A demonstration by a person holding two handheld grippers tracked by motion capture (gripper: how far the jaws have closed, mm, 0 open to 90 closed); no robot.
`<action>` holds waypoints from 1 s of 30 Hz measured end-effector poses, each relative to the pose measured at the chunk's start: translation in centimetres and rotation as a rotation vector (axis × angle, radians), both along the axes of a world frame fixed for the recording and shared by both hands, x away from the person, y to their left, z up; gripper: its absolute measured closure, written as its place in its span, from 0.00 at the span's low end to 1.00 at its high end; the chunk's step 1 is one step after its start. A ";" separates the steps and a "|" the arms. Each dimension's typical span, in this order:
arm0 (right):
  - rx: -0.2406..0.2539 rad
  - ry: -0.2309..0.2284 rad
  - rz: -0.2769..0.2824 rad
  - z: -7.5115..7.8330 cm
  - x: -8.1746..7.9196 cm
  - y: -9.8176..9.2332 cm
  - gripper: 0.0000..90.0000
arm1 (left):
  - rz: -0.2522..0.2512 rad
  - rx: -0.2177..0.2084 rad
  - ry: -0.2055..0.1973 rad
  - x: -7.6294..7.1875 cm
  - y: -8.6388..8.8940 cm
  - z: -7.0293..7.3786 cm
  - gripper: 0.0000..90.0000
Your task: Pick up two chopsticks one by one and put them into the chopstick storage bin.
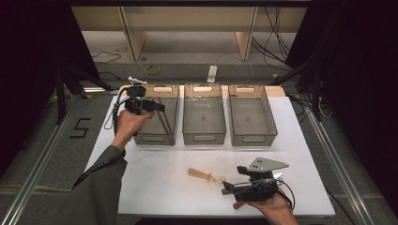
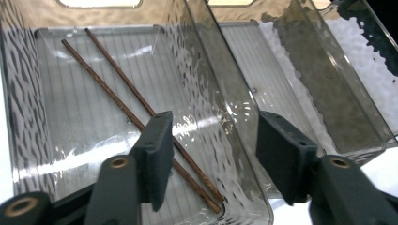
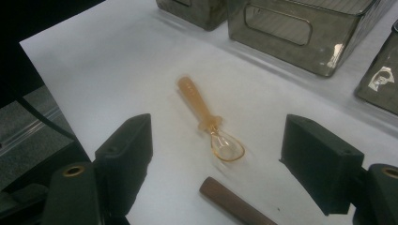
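Observation:
Two thin brown chopsticks (image 2: 141,110) lie slantwise on the floor of the left clear bin (image 2: 28,117). My left gripper (image 2: 216,126) hangs above that bin's near right corner, open, with nothing between its jaws; in the high view the left gripper (image 1: 157,107) sits over the left bin (image 1: 155,138). A small orange spoon (image 3: 206,117) with a clear bowl lies on the white board. My right gripper (image 3: 218,124) stands open just short of it, jaws wide on either side. In the high view the right gripper (image 1: 227,186) is at the front, right of the spoon (image 1: 202,175).
Two more clear grey bins, middle (image 1: 204,138) and right (image 1: 253,139), stand in a row at the back of the white board (image 1: 155,183). A brown wooden stick (image 3: 234,206) lies under my right gripper. Cables and shelf legs lie on the floor beyond.

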State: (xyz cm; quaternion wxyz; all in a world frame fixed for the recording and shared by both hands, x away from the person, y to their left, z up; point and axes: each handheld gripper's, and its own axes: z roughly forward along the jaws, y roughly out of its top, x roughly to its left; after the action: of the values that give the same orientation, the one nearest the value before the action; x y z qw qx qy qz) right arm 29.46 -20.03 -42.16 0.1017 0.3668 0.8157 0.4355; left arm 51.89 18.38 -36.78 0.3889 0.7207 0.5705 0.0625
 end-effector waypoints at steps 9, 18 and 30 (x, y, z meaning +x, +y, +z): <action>0.011 -0.009 -0.021 0.1 0.2 -0.5 0.29 | -0.143 -0.136 -0.118 -4.2 -0.8 1.3 0.32; 0.009 -0.009 -0.028 0.1 0.2 -0.8 0.29 | -0.344 -0.065 -0.181 -8.2 -4.6 1.0 0.28; 0.024 -0.015 -0.039 0.0 0.2 -1.3 0.29 | -0.492 0.039 -0.212 -10.6 -7.0 1.0 0.25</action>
State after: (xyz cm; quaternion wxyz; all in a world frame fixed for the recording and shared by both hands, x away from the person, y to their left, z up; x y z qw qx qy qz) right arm 29.62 -21.35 -42.20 0.1116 0.3805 0.8023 0.4461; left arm 41.29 11.34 -35.75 0.4360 0.8344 0.3330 0.0520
